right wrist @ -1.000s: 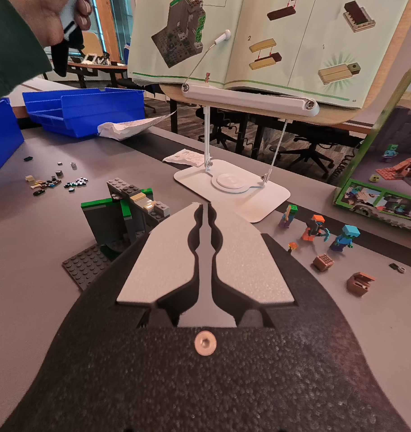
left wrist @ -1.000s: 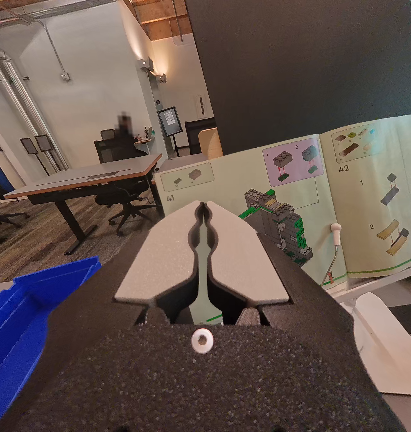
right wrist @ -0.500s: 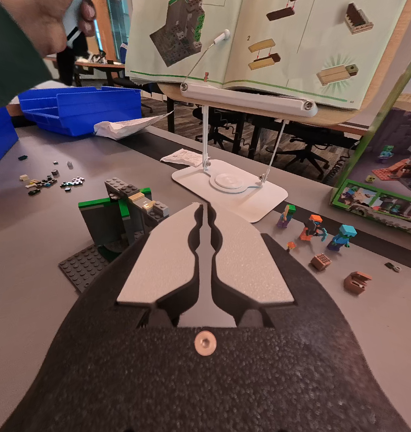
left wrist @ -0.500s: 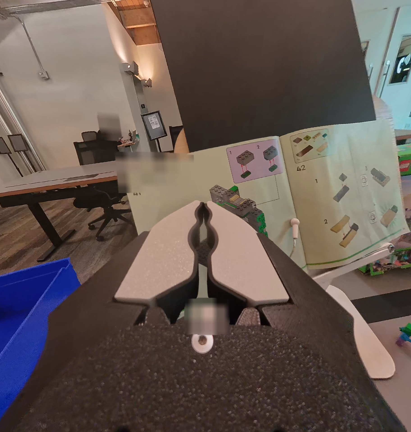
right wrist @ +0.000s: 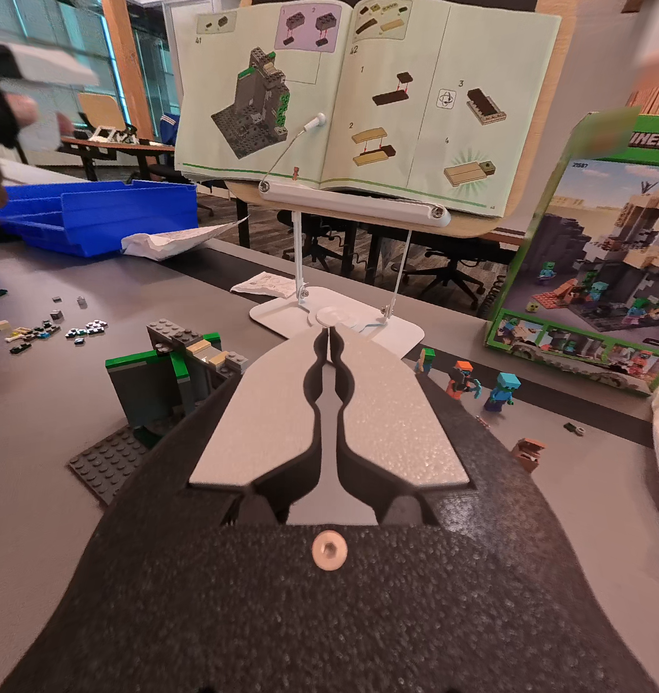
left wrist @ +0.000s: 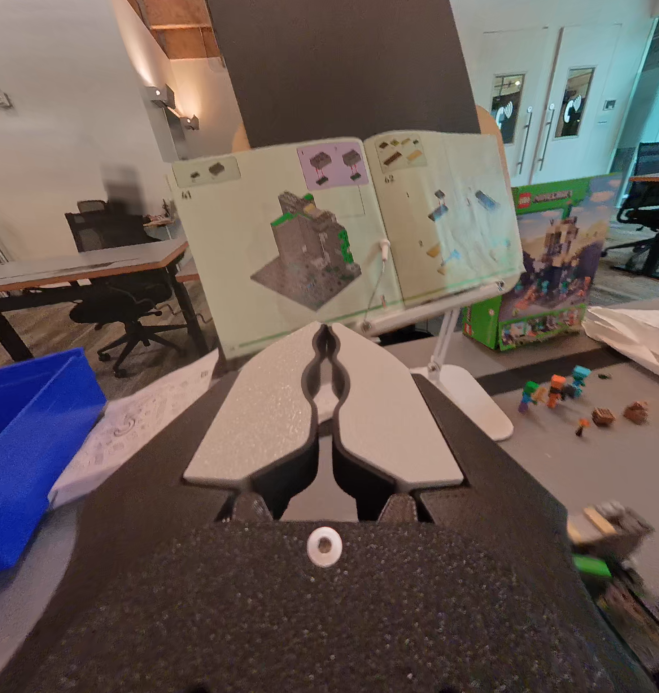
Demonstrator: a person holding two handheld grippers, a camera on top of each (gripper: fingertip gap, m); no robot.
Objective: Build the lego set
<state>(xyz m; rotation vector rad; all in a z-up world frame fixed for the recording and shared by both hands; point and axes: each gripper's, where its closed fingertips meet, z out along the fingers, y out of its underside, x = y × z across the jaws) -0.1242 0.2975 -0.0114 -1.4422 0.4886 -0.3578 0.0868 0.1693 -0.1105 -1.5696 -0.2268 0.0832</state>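
- We hold both tools above the grey table (right wrist: 39, 431) with nothing in either: the left gripper (left wrist: 325, 330) has its fingers pressed together at the tips, and the right gripper (right wrist: 328, 332) is clenched the same way on nothing
- What has just changed is the left view: a second ago it looked level at the open instruction booklet (left wrist: 320, 232) from close up with the booklet filling the centre; now it has pulled back and swung towards 3 o'clock, so the table and the pieces on it come into sight
- In the left view the small figures (left wrist: 553, 392) stand at 3 o'clock, the brown bits (left wrist: 603, 416) just below them, and the half-built model (left wrist: 613, 532) shows blurred at 4 o'clock, close beside the gripper body
- The right view has tipped up a little since a second ago: more of the booklet (right wrist: 339, 97) on its white stand (right wrist: 335, 318) is visible at 12 o'clock, and the green box (right wrist: 590, 277) stands at 2 o'clock
- In that view the model (right wrist: 170, 378) on its dark studded plate sits at 9 o'clock, near the right fingers but not touching them
- The loose small pieces (right wrist: 46, 330) lie scattered farther out at 9 o'clock, and the blue bins (right wrist: 103, 213) at 10 o'clock
- We judge that the look at the page is over and the left tool is turning back to the table; no piece is picked up yet, so the next part has to be found among the loose pieces before anything goes onto the model
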